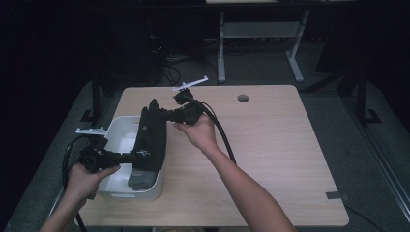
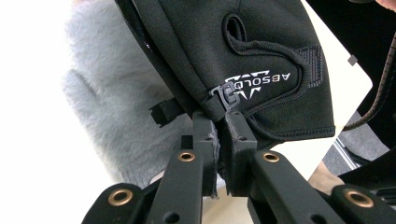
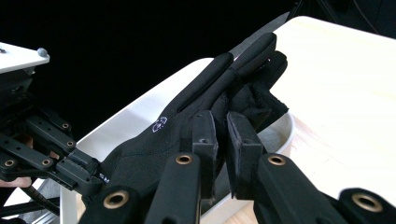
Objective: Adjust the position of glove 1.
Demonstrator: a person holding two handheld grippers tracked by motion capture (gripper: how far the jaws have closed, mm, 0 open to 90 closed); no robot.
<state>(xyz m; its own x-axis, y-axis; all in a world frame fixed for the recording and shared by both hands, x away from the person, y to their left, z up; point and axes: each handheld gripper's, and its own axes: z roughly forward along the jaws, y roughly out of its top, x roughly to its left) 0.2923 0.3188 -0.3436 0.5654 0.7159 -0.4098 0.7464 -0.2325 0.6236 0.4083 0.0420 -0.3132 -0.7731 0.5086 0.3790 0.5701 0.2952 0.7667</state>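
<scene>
The black glove (image 1: 151, 137) hangs stretched above the white bin (image 1: 116, 133), long axis spanning both claws: left claw (image 2: 218, 126) clamps its cuff, right claw (image 3: 222, 128) clamps the finger end.

From above the near edge we look forward and down over the whole table (image 1: 270, 159), while our two gripper cameras sit close behind their own jaws, facing one another across the black glove (image 2: 261, 51) and white bin (image 3: 140, 116) that all three views share.
</scene>
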